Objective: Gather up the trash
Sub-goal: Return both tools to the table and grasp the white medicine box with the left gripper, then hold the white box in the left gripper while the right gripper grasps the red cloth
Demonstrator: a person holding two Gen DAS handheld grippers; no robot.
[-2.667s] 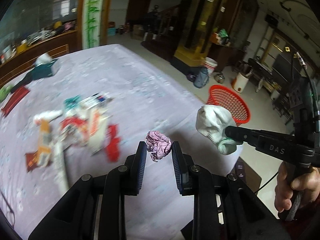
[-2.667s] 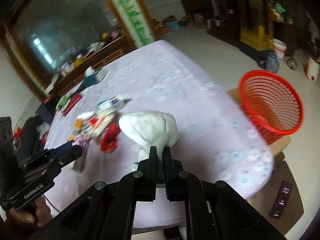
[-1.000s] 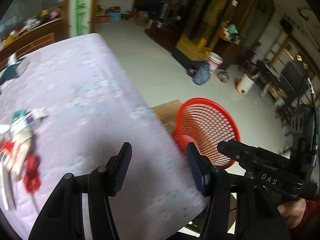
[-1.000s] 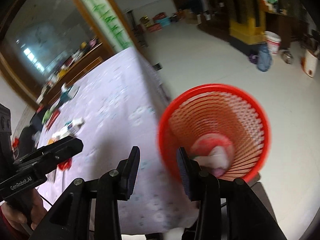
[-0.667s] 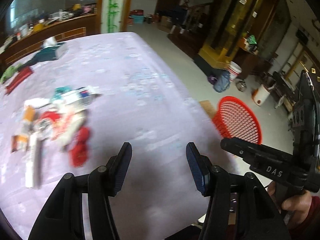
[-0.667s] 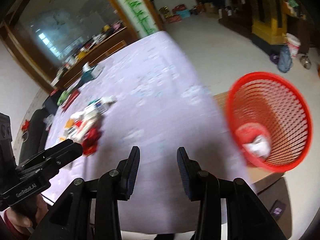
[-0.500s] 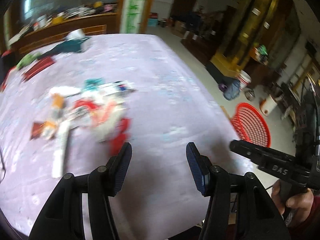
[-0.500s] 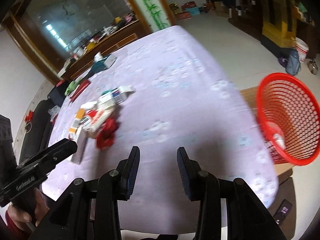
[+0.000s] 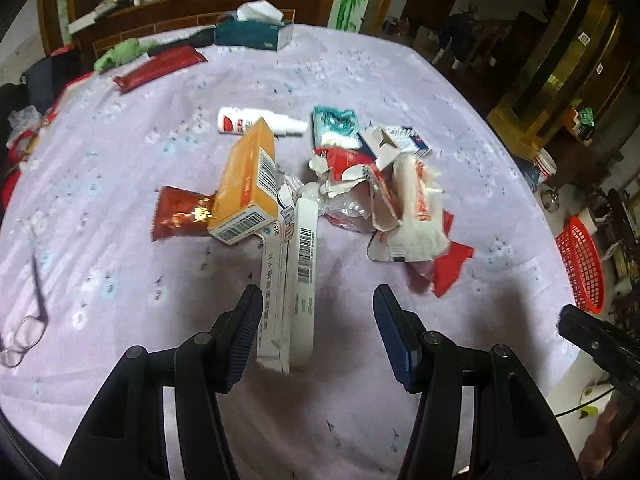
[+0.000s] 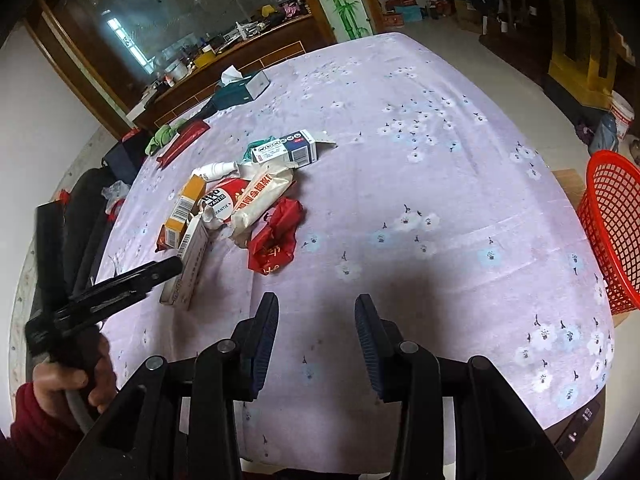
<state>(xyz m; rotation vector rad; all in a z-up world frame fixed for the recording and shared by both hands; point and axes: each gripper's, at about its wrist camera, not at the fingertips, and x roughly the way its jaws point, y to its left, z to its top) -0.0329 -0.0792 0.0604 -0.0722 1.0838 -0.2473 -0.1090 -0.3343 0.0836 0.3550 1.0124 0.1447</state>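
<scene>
Trash pile: a long white barcoded carton point(image 9: 294, 280) is lying just ahead of the left gripper point(image 9: 316, 330), its near end reaching between the wide-open, empty fingers; an orange box point(image 9: 250, 184) and brown wrapper point(image 9: 180, 216) are sitting beyond it to the left, torn red-and-white packets point(image 9: 384, 200) and a red scrap point(image 9: 450, 266) to the right. The right gripper point(image 10: 316, 338) is hovering over bare lilac floral tablecloth point(image 10: 420, 184), fingers spread wide and holding nothing, pile ahead-left. A red mesh basket point(image 10: 612, 224) is standing off the table's edge, far right.
</scene>
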